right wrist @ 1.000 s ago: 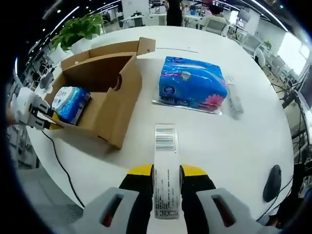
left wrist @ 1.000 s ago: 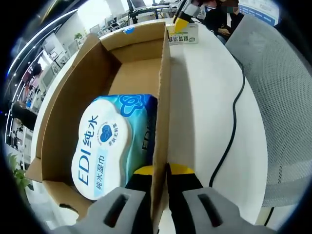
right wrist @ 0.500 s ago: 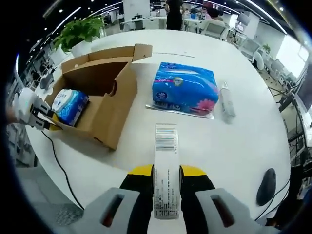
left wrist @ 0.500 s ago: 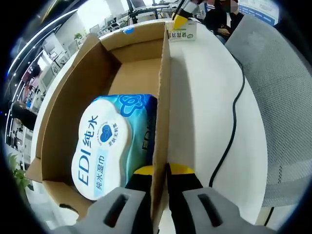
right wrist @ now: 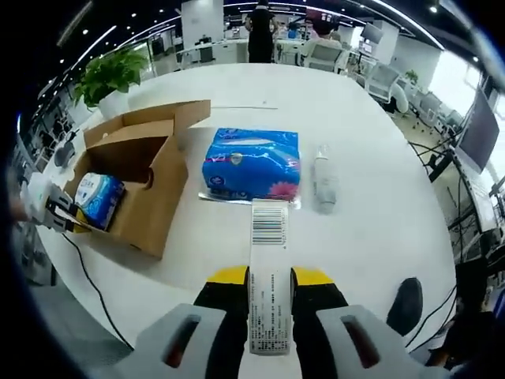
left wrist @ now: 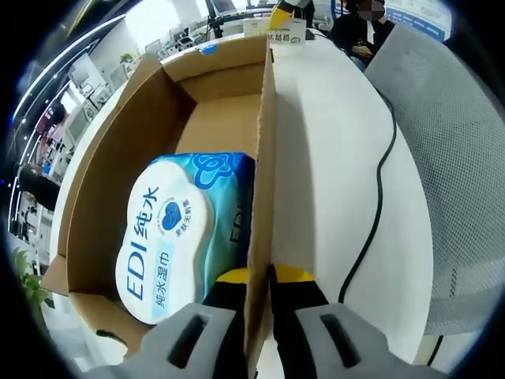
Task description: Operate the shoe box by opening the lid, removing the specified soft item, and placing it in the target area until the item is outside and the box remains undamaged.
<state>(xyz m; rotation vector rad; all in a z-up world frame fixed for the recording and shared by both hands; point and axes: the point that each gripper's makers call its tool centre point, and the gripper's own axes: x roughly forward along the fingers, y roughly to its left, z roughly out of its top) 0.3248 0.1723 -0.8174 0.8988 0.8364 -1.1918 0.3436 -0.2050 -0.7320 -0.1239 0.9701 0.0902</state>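
An open brown cardboard box (left wrist: pixel 267 134) lies on the white table, and my left gripper (left wrist: pixel 254 275) is shut on its near side wall. Inside lies a soft blue-and-white wet-wipes pack (left wrist: pixel 167 233) with "EDI" printed on it. In the right gripper view the same box (right wrist: pixel 155 207) sits at the left with the wipes pack (right wrist: pixel 98 198) in it and the left gripper (right wrist: pixel 65 222) on its edge. My right gripper (right wrist: pixel 270 276) is shut on a flat white pack with a barcode (right wrist: pixel 269 237), held above the table. That gripper (left wrist: pixel 286 6) is far off past the box in the left gripper view.
A blue tissue pack (right wrist: pixel 251 164) lies mid-table with a small clear bottle (right wrist: pixel 324 178) to its right. A black mouse (right wrist: pixel 405 298) sits near the table's edge, and a potted plant (right wrist: pixel 110 75) stands behind the box. A black cable (left wrist: pixel 379 197) crosses the table beside a grey mesh chair (left wrist: pixel 454 142).
My right gripper has drawn back and up with the white pack, so the table looks smaller and farther. The left gripper, the box and the wipes pack have stayed put.
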